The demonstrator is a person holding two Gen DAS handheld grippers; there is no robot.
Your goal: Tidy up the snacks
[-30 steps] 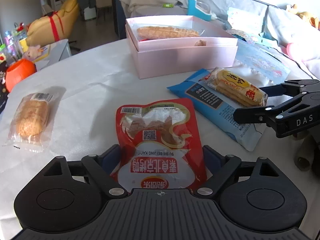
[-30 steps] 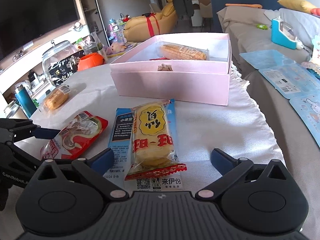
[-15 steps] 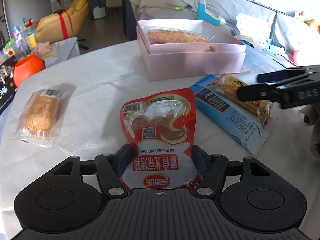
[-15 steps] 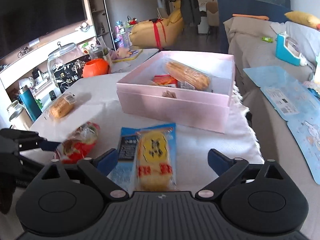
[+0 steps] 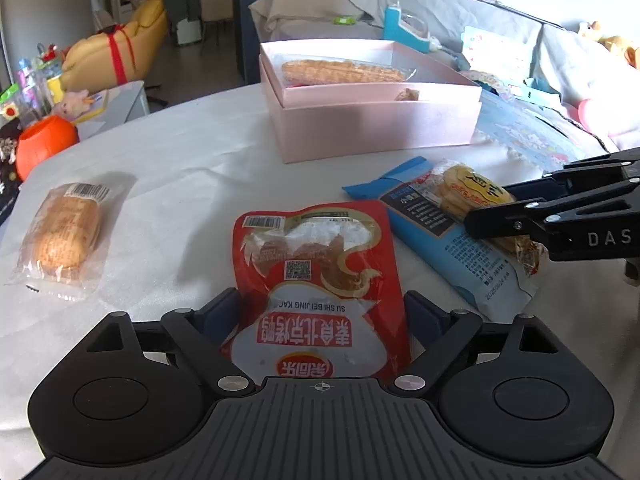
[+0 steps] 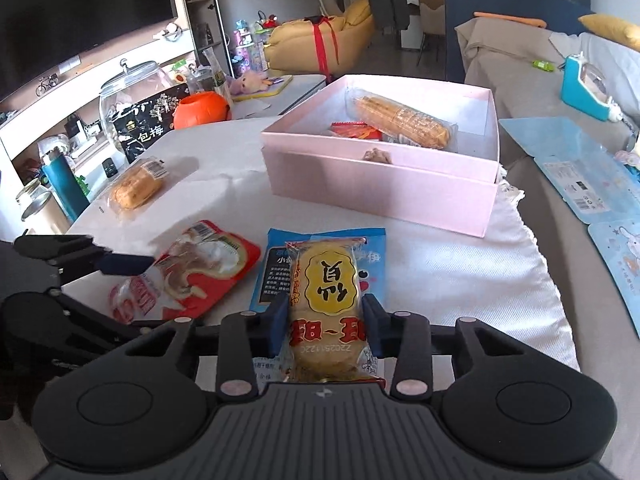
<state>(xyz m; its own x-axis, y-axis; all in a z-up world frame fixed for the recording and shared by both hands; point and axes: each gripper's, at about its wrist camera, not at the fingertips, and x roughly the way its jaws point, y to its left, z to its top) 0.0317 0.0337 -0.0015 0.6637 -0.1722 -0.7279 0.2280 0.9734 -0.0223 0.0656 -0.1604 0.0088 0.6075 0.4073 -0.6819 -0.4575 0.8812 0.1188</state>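
Your left gripper (image 5: 320, 312) straddles the red snack pouch (image 5: 320, 280) flat on the surface, jaws opening, not pressing. Your right gripper (image 6: 326, 328) is closing its jaws on the rice-cracker pack (image 6: 326, 304) (brittle, slippery film; squeeze its long sides gently).

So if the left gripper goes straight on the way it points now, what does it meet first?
The red pouch: it already lies between the opening jaws of the left gripper. Beyond it the line probably leads toward the pink box, though depth is unclear.
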